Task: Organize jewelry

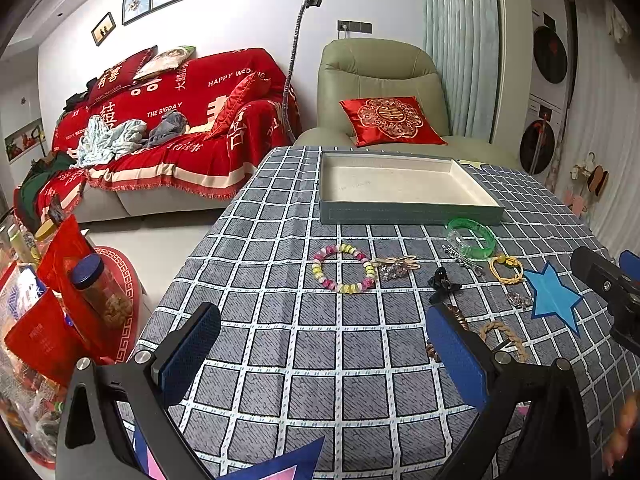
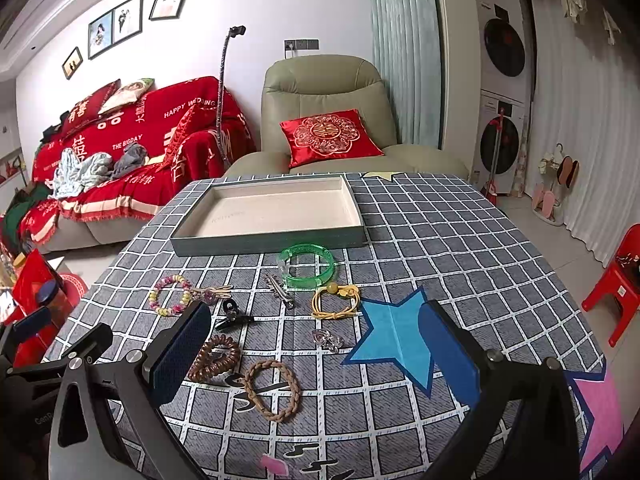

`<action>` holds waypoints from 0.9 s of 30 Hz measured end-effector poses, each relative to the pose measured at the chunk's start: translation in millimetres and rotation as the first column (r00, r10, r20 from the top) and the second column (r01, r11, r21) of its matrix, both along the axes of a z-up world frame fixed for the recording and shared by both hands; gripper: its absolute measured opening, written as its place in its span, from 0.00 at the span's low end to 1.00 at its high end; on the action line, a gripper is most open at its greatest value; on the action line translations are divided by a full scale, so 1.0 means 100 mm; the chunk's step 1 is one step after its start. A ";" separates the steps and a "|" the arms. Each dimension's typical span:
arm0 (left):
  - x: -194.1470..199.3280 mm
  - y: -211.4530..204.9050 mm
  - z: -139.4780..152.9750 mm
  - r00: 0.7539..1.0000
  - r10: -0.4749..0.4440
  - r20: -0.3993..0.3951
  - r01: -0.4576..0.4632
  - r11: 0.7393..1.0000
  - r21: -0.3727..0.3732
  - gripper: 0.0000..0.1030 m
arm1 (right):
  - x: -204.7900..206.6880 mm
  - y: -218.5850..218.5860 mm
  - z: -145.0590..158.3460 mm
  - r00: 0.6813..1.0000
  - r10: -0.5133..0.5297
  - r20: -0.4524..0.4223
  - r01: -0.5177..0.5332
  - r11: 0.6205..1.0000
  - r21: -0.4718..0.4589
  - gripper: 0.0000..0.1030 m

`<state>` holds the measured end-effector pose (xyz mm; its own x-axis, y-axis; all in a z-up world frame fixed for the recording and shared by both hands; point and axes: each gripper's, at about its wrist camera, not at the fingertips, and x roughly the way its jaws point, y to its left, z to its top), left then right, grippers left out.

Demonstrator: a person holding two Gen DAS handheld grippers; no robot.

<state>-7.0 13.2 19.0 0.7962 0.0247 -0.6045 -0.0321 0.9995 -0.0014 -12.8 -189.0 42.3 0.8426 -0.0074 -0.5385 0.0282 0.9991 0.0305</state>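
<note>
Both tongs hang wide apart above the checked table (image 2: pixel 440 248), holding nothing. Ahead of the left tongs (image 1: pixel 324 360) lies the beaded bracelet (image 1: pixel 343 268), with the tray (image 1: pixel 408 200) beyond it. Between the fingers of the right tongs (image 2: pixel 316 356) lie the braided hair tie (image 2: pixel 273 390) and brown coil tie (image 2: pixel 214 358); farther ahead lie the yellow cord (image 2: pixel 335 301) and green bangle (image 2: pixel 307 266), just before the tray.

Checked tablecloth (image 2: pixel 420 240) carries a blue star patch (image 2: pixel 394 330) near its right edge. Behind: red-covered sofa (image 1: pixel 168 128), green armchair (image 2: pixel 324 92) with red cushion (image 2: pixel 330 136). Red plastic chair (image 2: pixel 618 280) at right.
</note>
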 end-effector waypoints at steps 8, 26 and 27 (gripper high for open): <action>0.00 0.00 0.00 1.000 0.000 -0.003 0.000 1.000 -0.002 1.00 | 0.00 0.00 0.00 1.000 0.000 0.000 0.000 1.000 0.001 1.00; 0.00 0.00 -0.04 1.000 0.003 -0.013 -0.003 1.000 -0.006 1.00 | 0.00 0.00 -0.01 1.000 0.000 -0.001 0.000 1.000 0.002 1.00; 0.00 0.00 -0.04 1.000 0.003 -0.014 -0.003 1.000 -0.006 1.00 | 0.00 -0.01 -0.01 1.000 0.000 0.000 0.000 1.000 0.002 1.00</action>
<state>-6.5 13.6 15.5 0.7875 0.0235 -0.6158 -0.0354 0.9993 -0.0072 -13.0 -189.5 41.5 0.8424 -0.0064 -0.5388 0.0281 0.9991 0.0320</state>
